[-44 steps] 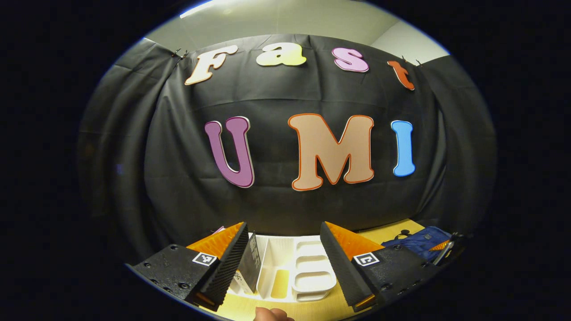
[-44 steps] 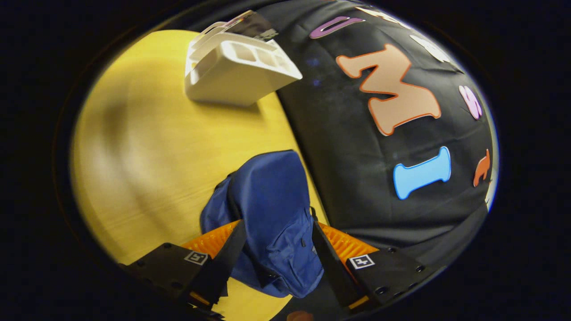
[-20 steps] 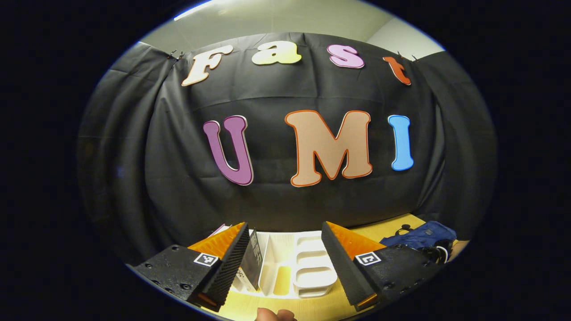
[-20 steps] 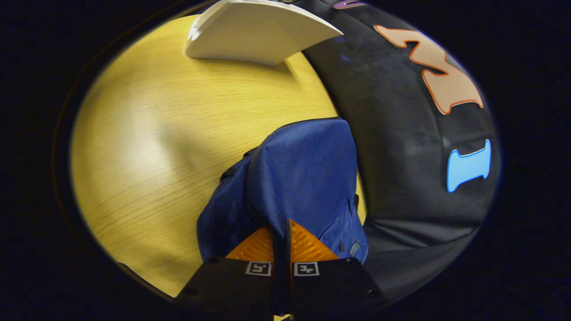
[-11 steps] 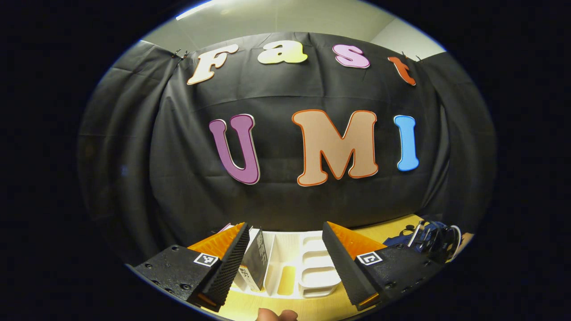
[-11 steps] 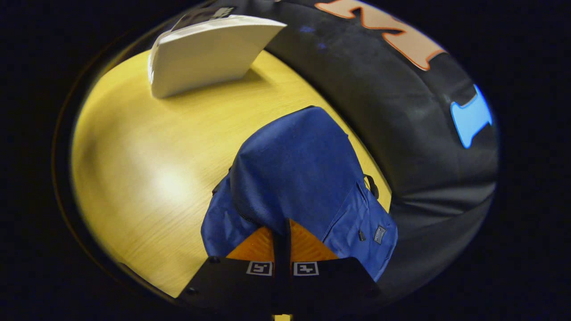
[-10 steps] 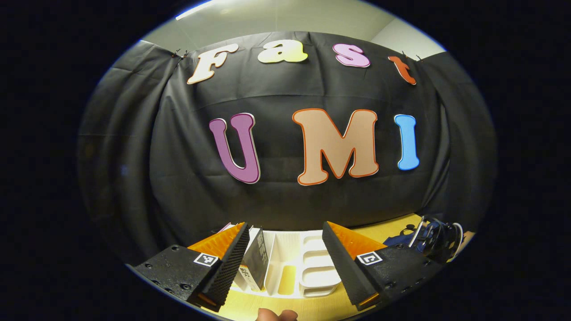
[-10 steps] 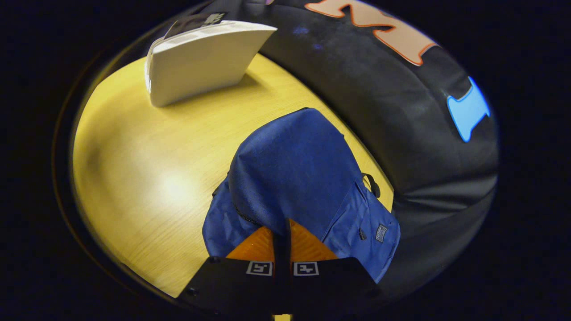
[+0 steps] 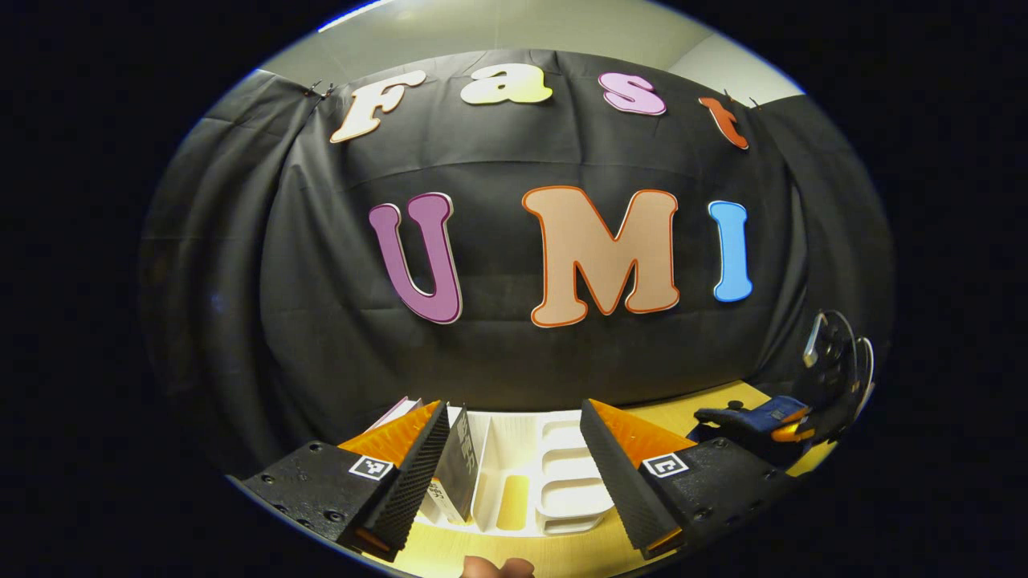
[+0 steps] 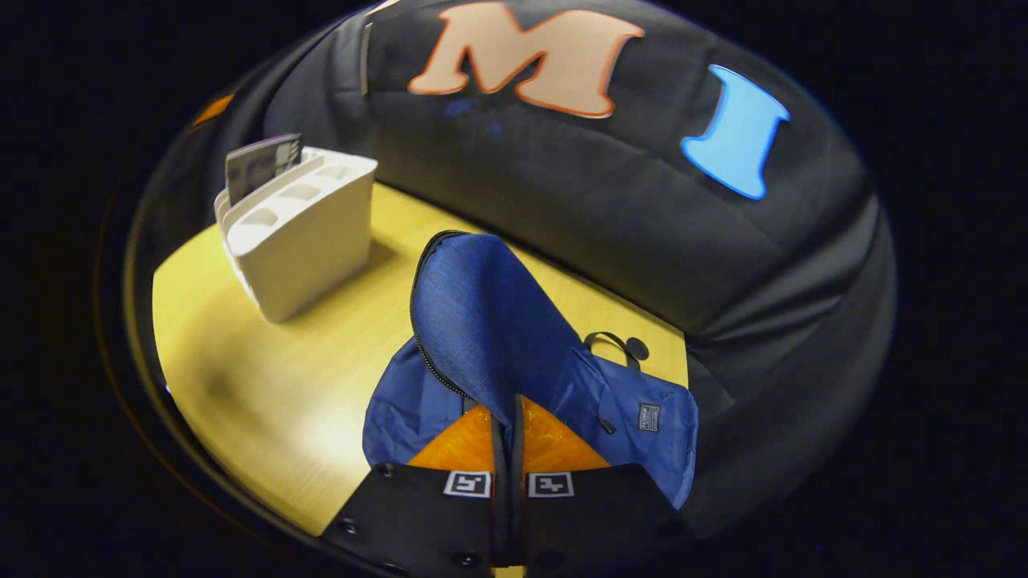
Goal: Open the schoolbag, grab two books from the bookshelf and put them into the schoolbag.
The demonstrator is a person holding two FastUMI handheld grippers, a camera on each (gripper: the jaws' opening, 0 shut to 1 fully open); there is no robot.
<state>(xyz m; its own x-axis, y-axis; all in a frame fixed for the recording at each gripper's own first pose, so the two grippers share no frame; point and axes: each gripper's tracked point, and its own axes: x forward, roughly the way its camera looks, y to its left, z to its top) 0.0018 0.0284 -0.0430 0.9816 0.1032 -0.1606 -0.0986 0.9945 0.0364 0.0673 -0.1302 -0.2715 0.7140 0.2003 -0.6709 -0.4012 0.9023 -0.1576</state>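
Blue schoolbag [image 10: 514, 337] flap now lifts higher beside the bookshelf [image 10: 301, 229], pinched by the right gripper [image 10: 507, 417]; the left gripper [image 9: 514, 449] hangs spread, so opening is underway.

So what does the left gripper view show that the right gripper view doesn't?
The left gripper view looks down into the white bookshelf, between its open tool, with a dark book standing in a slot and the ceiling above. The right gripper view looks down on the blue schoolbag, whose flap is pinched in its shut tool, with the zipper edge visible. Both share the bookshelf, books, schoolbag and yellow table.
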